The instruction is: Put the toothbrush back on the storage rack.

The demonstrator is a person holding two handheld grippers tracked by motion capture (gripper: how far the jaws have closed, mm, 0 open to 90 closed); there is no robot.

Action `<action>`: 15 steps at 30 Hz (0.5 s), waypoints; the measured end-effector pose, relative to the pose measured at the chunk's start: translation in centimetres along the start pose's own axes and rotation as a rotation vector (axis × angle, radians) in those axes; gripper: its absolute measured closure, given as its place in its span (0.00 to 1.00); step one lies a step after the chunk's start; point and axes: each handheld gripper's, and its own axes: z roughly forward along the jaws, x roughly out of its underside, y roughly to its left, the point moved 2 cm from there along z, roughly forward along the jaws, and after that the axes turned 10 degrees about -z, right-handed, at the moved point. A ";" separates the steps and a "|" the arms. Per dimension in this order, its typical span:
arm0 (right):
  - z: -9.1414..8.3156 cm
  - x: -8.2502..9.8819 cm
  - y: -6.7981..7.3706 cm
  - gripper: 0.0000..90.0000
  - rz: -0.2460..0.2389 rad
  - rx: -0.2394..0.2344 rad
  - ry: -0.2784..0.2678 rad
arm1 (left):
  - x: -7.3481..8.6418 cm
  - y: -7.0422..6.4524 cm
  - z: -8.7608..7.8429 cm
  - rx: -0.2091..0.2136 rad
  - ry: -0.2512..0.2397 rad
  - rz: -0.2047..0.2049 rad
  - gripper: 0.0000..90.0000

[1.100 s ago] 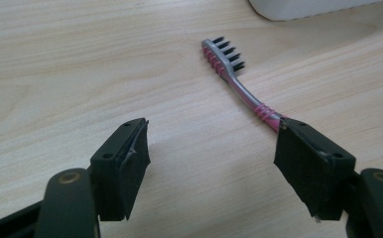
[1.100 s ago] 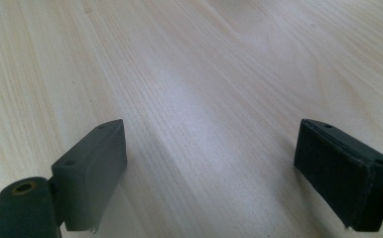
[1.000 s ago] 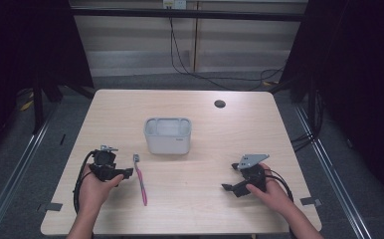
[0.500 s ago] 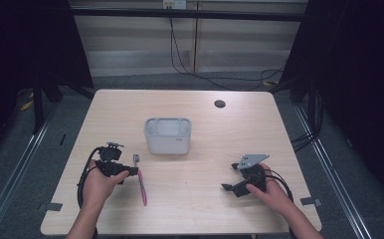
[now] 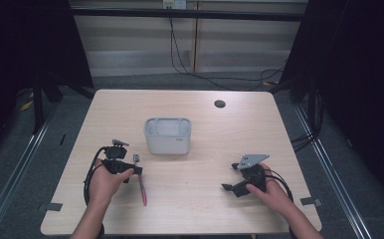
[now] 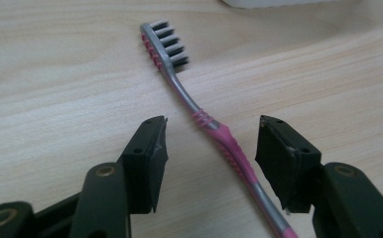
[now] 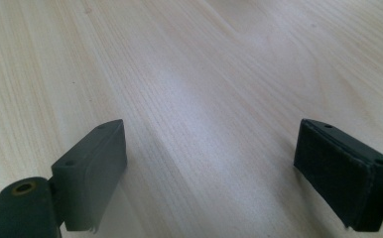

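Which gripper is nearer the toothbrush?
Left. The left gripper straddles the toothbrush handle, jaws open on either side. The right gripper sits far across the table, open over bare wood.

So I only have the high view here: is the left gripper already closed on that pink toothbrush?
Observer: No. In the left gripper view the left gripper is open, with the toothbrush lying flat on the table between the jaws, untouched.
Operator: Which way do the bristles face?
Observer: Sideways; the brush lies on its side, head pointing away from the gripper.
Operator: And the right gripper?
Observer: The right gripper is open, bare wood between its jaws.
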 end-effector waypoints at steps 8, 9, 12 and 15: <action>0.0 0.0 0.0 0.14 0.000 0.000 0.000 | -0.3 -0.3 0.4 -0.018 0.020 -0.009 0.57; 0.0 0.0 0.0 0.14 0.000 0.000 0.000 | -0.2 -0.4 0.5 -0.018 0.018 -0.019 0.57; 0.0 0.0 0.0 0.14 -0.001 0.000 0.000 | -0.3 -0.4 0.7 -0.023 0.029 -0.016 0.58; 0.0 0.0 0.0 0.14 0.000 0.000 0.000 | -0.4 -0.4 0.9 -0.028 0.032 -0.029 0.60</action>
